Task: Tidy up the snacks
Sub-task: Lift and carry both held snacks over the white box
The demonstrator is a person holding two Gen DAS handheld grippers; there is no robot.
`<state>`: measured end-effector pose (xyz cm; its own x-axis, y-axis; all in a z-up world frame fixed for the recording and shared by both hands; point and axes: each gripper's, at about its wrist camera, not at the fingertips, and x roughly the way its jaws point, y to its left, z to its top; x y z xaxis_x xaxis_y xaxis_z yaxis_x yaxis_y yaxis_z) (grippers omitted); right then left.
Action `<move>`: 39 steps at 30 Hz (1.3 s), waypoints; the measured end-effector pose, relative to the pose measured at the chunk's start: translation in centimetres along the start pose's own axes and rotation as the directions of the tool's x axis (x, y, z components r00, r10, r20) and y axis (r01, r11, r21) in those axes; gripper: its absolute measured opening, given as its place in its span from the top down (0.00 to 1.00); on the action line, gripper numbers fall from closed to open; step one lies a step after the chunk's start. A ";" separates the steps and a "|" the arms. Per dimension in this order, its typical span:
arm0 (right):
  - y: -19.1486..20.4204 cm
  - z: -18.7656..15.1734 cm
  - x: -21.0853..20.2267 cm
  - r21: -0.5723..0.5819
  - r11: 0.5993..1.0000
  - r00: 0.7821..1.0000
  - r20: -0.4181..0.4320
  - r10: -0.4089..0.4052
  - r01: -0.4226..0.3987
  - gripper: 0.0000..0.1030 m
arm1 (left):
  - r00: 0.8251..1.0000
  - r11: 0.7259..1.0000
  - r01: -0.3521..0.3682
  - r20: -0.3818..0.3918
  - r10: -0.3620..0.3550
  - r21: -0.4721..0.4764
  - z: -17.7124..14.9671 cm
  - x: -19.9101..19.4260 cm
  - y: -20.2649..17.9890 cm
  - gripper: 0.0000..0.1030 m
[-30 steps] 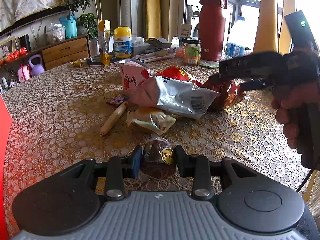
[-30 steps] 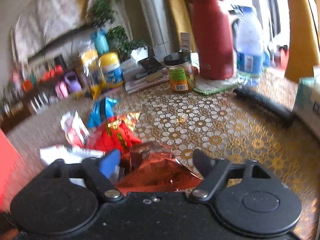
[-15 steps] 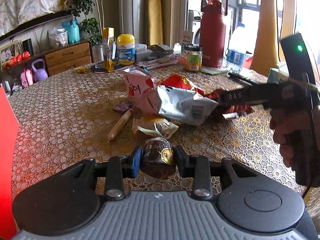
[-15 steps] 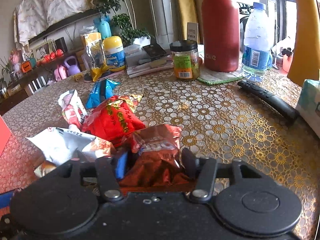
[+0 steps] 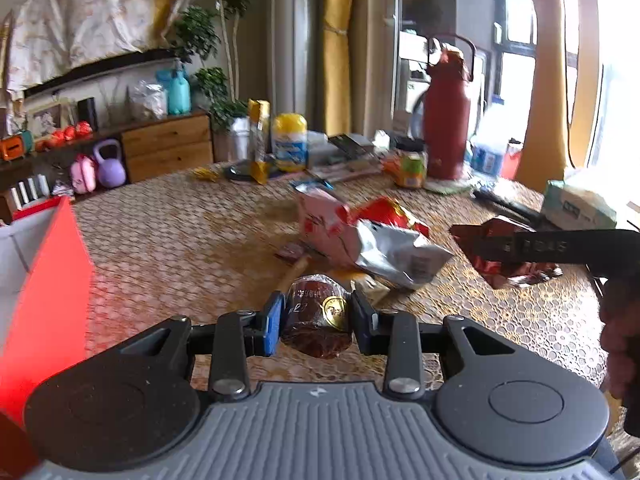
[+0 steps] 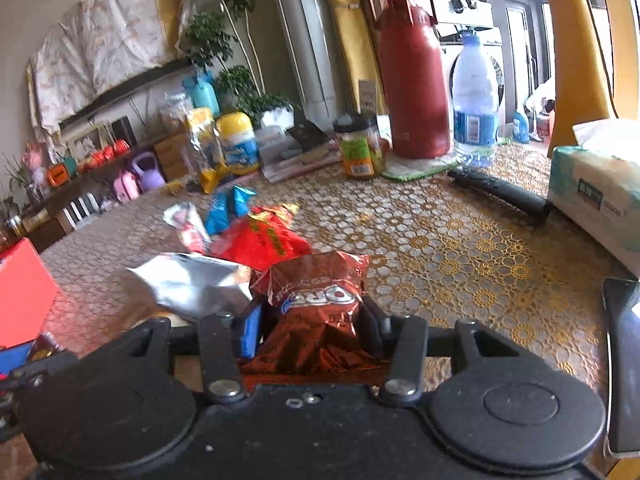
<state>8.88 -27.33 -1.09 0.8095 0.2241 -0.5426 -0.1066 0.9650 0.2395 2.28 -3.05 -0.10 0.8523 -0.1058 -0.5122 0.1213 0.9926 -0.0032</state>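
Note:
My left gripper (image 5: 316, 316) is shut on a small dark brown wrapped cake with a gold seal (image 5: 318, 316), held above the table. My right gripper (image 6: 310, 320) is shut on a dark red Oreo packet (image 6: 320, 304); it also shows in the left wrist view (image 5: 496, 252), lifted at the right. A pile of snacks lies mid-table: a silver bag (image 5: 400, 252), a red bag (image 6: 260, 236), a pink-white packet (image 5: 320, 220), a blue packet (image 6: 226, 208) and a sausage stick (image 5: 294, 272). A red box (image 5: 44, 276) stands at the left.
A red thermos (image 6: 412, 80), water bottle (image 6: 474, 100), green-labelled jar (image 6: 360, 152), yellow-lidded tub (image 6: 238, 140) and books stand at the table's far side. A black remote (image 6: 500, 192) and tissue pack (image 6: 596, 196) lie at the right. A phone (image 6: 622, 360) lies near right.
Both grippers have lifted and drawn back with their snacks. The right gripper closed on the Oreo packet and raised it off the pile. The red box has come further into the left view.

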 end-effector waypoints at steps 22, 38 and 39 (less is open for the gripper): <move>12.3 1.6 -5.9 -0.176 0.960 0.970 0.073 0.231 -0.216 0.53 | 0.975 0.976 -0.170 0.124 0.187 -0.138 1.0 -8.0 9.1 0.66; 24.0 1.0 -5.4 -0.317 0.852 0.901 -0.018 0.434 -0.417 0.53 | 0.925 0.902 -0.333 0.090 0.369 -0.273 1.0 -9.8 18.8 0.66; 24.7 1.0 -5.3 -0.323 0.844 0.896 -0.026 0.443 -0.427 0.53 | 0.922 0.897 -0.342 0.085 0.378 -0.280 0.9 -9.9 19.4 0.66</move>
<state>2.59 -4.85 8.50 0.6631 0.6322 -0.4007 -0.6224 0.7631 0.1740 -3.36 17.20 5.72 0.8748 0.2724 -0.4006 -0.3248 0.9433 -0.0678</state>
